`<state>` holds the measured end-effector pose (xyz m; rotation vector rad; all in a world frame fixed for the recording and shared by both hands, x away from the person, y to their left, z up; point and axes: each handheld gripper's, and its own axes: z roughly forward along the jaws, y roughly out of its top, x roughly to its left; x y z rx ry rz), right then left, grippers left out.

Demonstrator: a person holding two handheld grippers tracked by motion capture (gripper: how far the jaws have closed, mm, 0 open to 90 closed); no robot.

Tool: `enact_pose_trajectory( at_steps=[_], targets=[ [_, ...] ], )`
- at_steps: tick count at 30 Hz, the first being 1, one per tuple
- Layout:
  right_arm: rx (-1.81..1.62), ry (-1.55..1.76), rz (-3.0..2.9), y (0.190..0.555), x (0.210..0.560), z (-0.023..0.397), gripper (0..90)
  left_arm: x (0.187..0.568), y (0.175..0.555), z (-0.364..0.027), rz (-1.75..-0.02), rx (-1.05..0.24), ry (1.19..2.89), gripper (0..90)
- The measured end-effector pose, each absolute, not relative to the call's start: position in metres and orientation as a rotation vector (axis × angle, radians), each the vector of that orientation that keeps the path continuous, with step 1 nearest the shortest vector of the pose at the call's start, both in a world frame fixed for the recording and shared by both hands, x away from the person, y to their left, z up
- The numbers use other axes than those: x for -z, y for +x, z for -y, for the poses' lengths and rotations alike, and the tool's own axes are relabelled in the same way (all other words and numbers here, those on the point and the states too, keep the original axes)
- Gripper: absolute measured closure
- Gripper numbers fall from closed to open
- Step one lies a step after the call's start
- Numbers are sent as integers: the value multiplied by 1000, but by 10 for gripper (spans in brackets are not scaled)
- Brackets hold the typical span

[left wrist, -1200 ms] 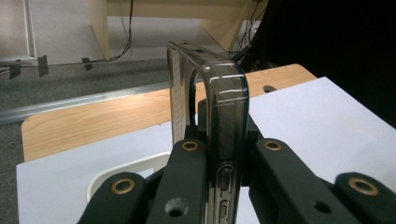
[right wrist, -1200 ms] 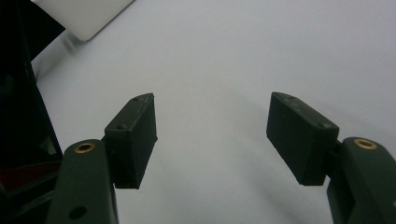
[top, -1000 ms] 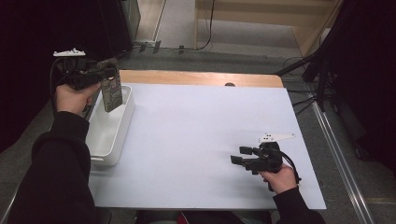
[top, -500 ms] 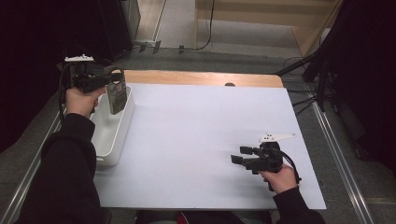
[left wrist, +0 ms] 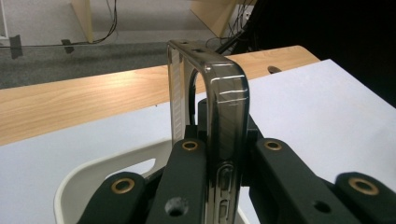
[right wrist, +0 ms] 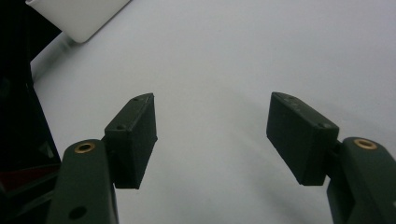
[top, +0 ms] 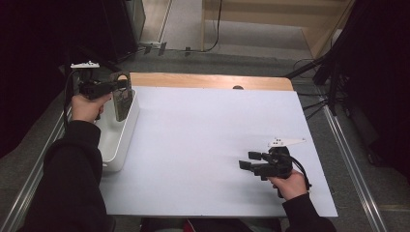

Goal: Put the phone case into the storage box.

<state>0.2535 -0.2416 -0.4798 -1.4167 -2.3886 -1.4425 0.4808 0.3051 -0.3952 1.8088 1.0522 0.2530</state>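
A clear, smoky phone case (top: pixel 123 97) (left wrist: pixel 219 107) hangs upright over the far end of the white bin (top: pixel 116 137). My left gripper (top: pixel 116 87) (left wrist: pixel 224 158) is shut on the case's edge, held up at the table's far left. In the left gripper view the case stands edge-on between the two black jaws, with the bin's rim (left wrist: pixel 93 175) below. My right gripper (top: pixel 247 161) (right wrist: pixel 212 135) rests low over the white table sheet at the near right, open, with nothing between its fingers (right wrist: pixel 135 135).
The white sheet (top: pixel 208 145) covers most of the table; a wooden strip (top: pixel 212 81) runs along its far edge. Cables and dark stands (top: pixel 333 63) lie on the floor at the far right. A corner of the bin (right wrist: pixel 79 18) shows in the right gripper view.
My left gripper has carried the phone case farther away along the bin, toward its far end, and lifted it a little. The right gripper has stayed put, open.
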Motion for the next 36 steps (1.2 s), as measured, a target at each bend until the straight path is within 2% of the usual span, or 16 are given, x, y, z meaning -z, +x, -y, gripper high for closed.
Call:
enact_pose_trajectory(
  at_steps=[36],
  targets=[
    [1440, -1423, 2389, 253, 480, 242, 322, 408, 484, -316, -1147, -322, 1842, 830]
  ],
)
